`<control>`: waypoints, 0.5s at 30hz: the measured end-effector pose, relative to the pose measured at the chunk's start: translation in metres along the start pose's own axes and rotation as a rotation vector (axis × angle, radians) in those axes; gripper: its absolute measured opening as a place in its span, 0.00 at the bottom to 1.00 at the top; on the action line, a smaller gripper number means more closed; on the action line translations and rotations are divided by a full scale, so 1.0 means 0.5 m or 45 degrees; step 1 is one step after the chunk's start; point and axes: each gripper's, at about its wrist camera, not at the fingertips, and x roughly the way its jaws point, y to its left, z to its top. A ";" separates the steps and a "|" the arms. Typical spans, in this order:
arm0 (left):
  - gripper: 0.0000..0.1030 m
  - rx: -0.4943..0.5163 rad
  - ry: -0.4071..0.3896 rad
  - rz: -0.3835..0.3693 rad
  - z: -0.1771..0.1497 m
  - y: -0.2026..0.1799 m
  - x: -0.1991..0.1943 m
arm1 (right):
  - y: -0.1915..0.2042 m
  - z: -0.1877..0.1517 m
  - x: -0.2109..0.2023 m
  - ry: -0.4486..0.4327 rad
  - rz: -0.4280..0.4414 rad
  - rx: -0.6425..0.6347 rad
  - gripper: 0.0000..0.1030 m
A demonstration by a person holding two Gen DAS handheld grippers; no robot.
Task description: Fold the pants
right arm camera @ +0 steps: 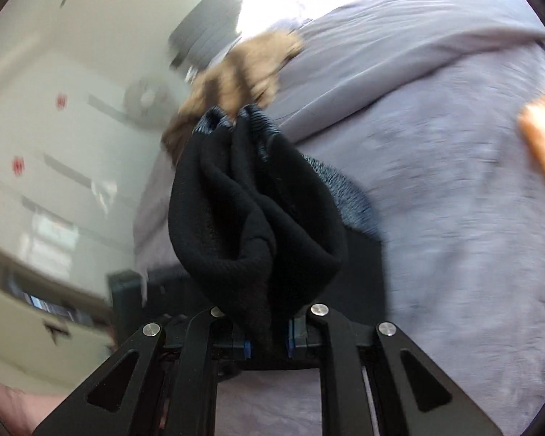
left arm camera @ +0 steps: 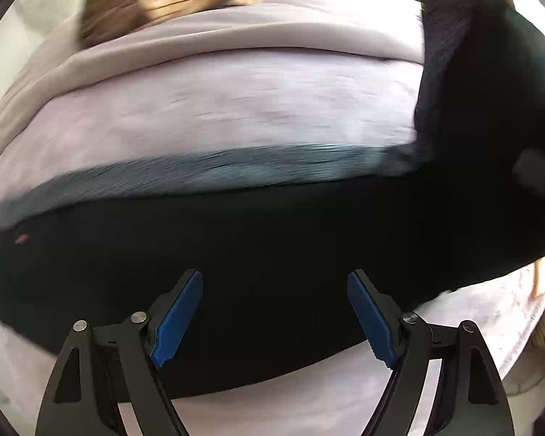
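Black pants (left arm camera: 236, 254) lie in a long band across the lavender bedspread (left arm camera: 236, 109), one end bunched in my right gripper (right arm camera: 267, 348), clamped tight on the knit. Soft, limp, light fabric; it will sag and slide, so grab at hems or the waistband. Left gripper (left arm camera: 274, 312) hangs spread wide over the band, holding nothing. Brown blanket (left arm camera: 156, 3) beyond.

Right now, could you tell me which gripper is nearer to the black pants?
Right. The right gripper is clamped on a bunch of the pants; the left gripper hangs open just above them.
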 end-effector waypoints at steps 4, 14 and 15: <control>0.80 -0.099 0.011 0.091 -0.037 0.144 -0.015 | 0.123 -0.058 0.164 0.169 -0.104 -0.181 0.14; 0.80 -0.250 0.039 0.153 -0.084 0.354 -0.039 | 0.330 -0.231 0.351 0.337 -0.643 -0.826 0.47; 0.80 -0.255 0.036 0.142 -0.081 0.355 -0.043 | 0.346 -0.237 0.333 0.331 -0.628 -0.877 0.47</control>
